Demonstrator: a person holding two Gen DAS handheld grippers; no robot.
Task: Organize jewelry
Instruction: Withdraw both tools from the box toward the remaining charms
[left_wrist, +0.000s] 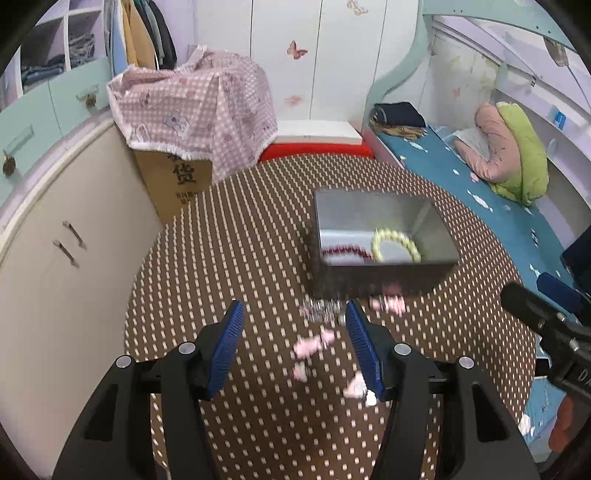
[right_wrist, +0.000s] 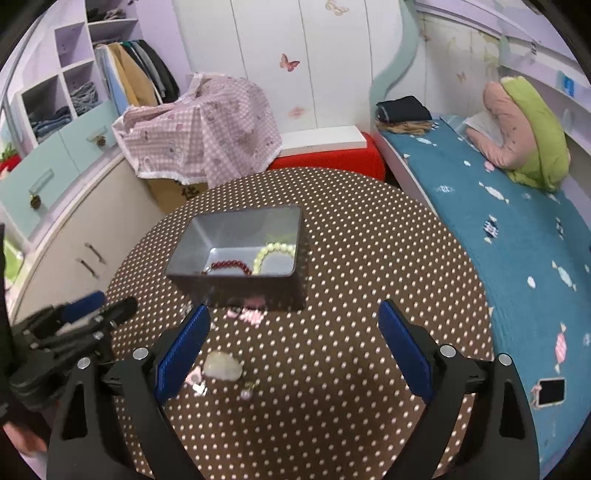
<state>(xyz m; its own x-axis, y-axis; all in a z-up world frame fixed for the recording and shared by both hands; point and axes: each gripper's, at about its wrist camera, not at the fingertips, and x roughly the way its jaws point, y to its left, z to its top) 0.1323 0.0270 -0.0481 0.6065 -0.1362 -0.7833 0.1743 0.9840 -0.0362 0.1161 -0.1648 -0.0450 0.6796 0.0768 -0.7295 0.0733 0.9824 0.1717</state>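
Both grippers, left (left_wrist: 295, 350) and right (right_wrist: 295, 350), hung open and empty over loose trinkets (left_wrist: 312, 345); approach required centring one piece before closing, clear of the box (left_wrist: 384, 236).

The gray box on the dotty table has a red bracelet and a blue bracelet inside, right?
Not quite. The gray box on the dotty table holds a red bracelet and a pale yellow-green bracelet, not a blue one. The right wrist view shows both clearly.
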